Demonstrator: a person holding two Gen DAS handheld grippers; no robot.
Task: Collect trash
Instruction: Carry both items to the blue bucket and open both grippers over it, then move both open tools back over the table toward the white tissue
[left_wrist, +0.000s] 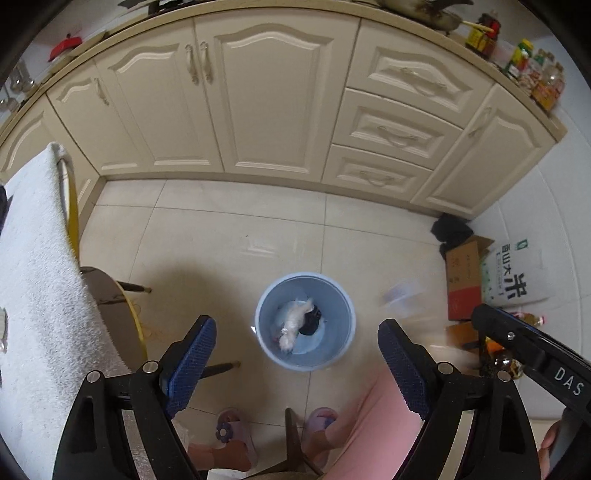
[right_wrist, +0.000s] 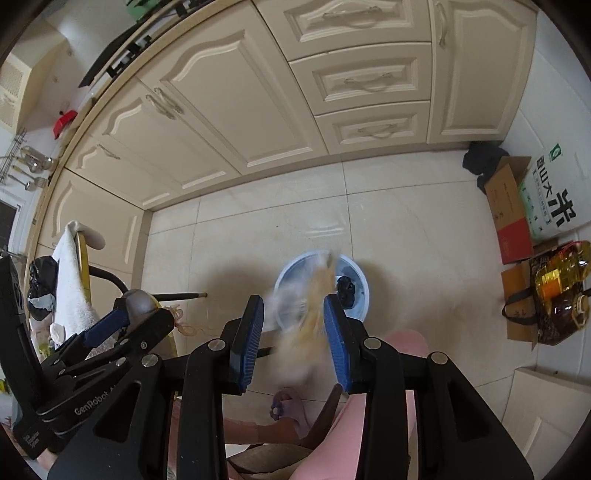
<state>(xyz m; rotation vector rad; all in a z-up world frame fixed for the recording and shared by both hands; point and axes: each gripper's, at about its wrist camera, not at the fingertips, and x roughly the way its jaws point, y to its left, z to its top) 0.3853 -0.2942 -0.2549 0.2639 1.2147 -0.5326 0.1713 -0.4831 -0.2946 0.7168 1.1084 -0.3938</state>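
Note:
A round blue bin (left_wrist: 266, 317) stands on the tiled floor right below both grippers. Inside it lie a crumpled white wad (left_wrist: 295, 321) and something black (left_wrist: 312, 321). My left gripper (left_wrist: 297, 356) hangs over the bin, open, with nothing between its fingers. In the right wrist view the bin (right_wrist: 356, 275) shows past my right gripper (right_wrist: 293, 332). A blurred tan and clear piece of trash (right_wrist: 314, 314) fills the narrow gap between its pads. The blur hides whether the pads press on it. A smeared clear shape (left_wrist: 402, 293) shows beyond the right gripper's tip (left_wrist: 480, 319).
Cream cabinets (left_wrist: 266, 96) run along the far side. A chair with a white towel (left_wrist: 40, 266) stands left. At right are a cardboard box (left_wrist: 463, 280), a rice bag (left_wrist: 517, 275) and oil bottles (right_wrist: 557, 284). A person's pink trouser leg (left_wrist: 373, 417) and slippers (left_wrist: 232, 432) are below.

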